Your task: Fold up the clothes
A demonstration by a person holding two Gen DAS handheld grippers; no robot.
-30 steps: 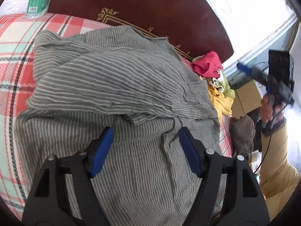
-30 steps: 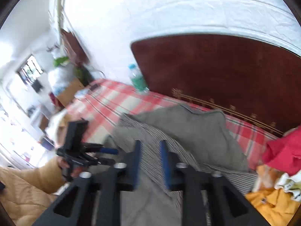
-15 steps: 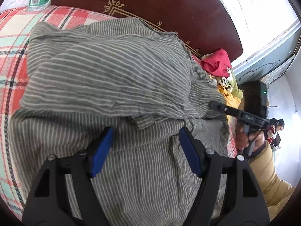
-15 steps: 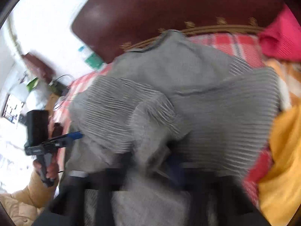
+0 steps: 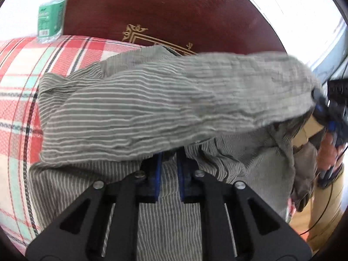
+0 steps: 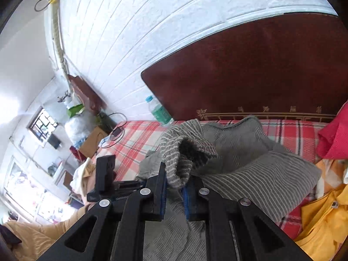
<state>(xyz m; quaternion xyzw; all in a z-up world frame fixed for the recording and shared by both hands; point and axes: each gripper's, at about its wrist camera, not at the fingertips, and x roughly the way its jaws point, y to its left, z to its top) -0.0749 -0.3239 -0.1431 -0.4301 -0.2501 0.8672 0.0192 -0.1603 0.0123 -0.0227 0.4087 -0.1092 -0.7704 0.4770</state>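
Note:
A grey striped garment [image 5: 163, 108] lies crumpled on the plaid bed sheet [image 5: 17, 87]. My left gripper [image 5: 169, 163] is low over its near part. Its jaws are closing, and a pinch of striped cloth sits between the blue pads. My right gripper [image 6: 175, 178] is shut on a bunched fold of the same garment [image 6: 261, 178] and holds it raised. In the left wrist view that lifted fold stretches across to the right gripper [image 5: 326, 113] at the right edge, where a hand holds it. The left fingertips are partly hidden under the cloth.
A dark red headboard [image 5: 174, 10] closes off the far side of the bed. A water bottle [image 6: 159, 111] stands by its left end. A red garment [image 6: 335, 137] and a yellow one [image 6: 322, 217] lie at the right. A cardboard box [image 6: 91, 141] and clutter sit beyond the bed's left side.
My left jaws have closed from wide open onto the cloth. My right gripper came down, took a fold and lifted it, so a band of garment now spans the left wrist view.

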